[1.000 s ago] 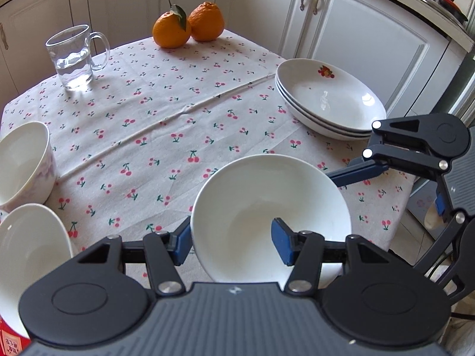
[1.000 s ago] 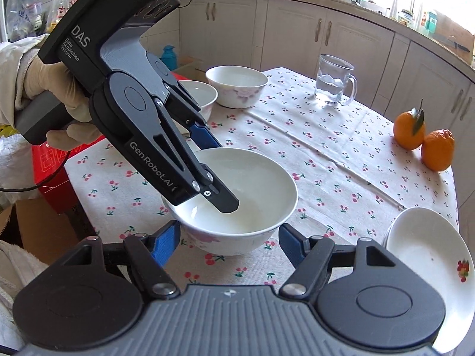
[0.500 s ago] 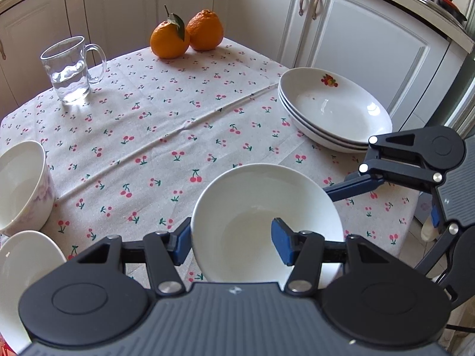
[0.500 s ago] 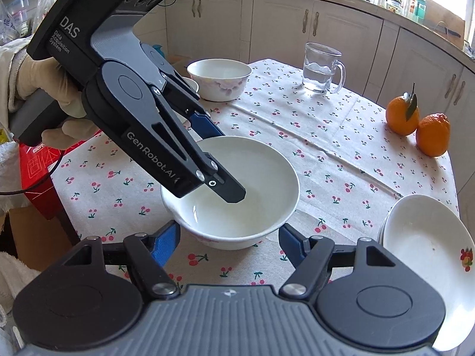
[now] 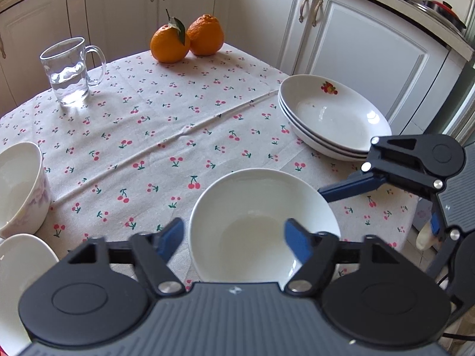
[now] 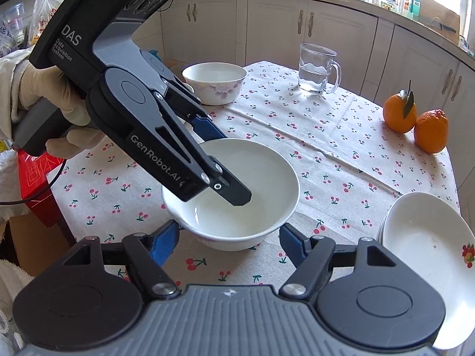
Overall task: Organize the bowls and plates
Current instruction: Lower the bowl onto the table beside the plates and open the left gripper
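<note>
A white bowl (image 5: 264, 225) (image 6: 231, 192) with faint pink flowers sits on the cherry-print tablecloth. My left gripper (image 5: 233, 238) (image 6: 233, 167) straddles its rim, one finger inside and one outside. Its jaws are opening and the pads stand off the rim. My right gripper (image 6: 228, 238) is also opening, its blue pads either side of the bowl's near wall and not pressing on it. A floral bowl (image 5: 20, 190) (image 6: 215, 83) and a plain white bowl (image 5: 20, 281) stand at the left edge. Three stacked white plates (image 5: 332, 115) (image 6: 427, 243) lie to the right.
A glass mug of water (image 5: 69, 71) (image 6: 317, 68) and two oranges (image 5: 187, 40) (image 6: 415, 121) stand at the far side of the table. A gloved hand (image 6: 44, 95) holds the left gripper. A red box (image 6: 32, 184) sits beside the table, with white cabinets behind.
My left jaws, shut on the bowl's rim before, have opened and let it go. The right jaws have spread wider around the bowl's near side.
</note>
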Tool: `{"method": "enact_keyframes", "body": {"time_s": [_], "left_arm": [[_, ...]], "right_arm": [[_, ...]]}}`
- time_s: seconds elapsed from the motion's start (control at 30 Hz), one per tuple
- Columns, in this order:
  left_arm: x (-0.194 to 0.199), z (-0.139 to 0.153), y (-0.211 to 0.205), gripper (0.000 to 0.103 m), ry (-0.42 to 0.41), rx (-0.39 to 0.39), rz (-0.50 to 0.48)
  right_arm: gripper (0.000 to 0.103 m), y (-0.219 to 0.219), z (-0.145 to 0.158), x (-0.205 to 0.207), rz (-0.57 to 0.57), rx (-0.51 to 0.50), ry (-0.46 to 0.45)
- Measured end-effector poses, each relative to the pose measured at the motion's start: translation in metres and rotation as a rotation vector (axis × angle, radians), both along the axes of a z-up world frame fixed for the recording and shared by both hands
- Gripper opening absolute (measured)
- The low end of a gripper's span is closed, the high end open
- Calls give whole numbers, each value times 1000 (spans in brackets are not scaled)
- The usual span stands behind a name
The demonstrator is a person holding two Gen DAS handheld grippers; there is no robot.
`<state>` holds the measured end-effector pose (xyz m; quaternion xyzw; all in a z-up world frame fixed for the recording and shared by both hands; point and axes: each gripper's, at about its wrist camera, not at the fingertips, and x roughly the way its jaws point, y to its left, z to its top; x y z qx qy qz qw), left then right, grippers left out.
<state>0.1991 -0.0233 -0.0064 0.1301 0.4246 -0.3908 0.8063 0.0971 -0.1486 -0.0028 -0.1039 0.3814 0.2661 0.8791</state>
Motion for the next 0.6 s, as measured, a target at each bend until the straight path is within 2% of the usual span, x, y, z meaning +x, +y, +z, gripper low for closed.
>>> {"method": "enact_keyframes", "body": {"time_s": [0.1, 0.27, 0.37, 0.6], "left_arm": [[-4, 3, 3, 84, -39, 11, 16], [-13, 10, 15, 87, -89, -1, 48], [-23, 17, 25, 89, -150, -1, 90], [-45, 39, 54, 92, -211, -62, 116]], "right_arm": [[102, 0, 4, -2, 3, 17, -24], [103, 3, 6, -5, 1, 2, -37], [103, 5, 6, -6, -15, 0, -41], [103, 9, 13, -10, -34, 9, -56]]}}
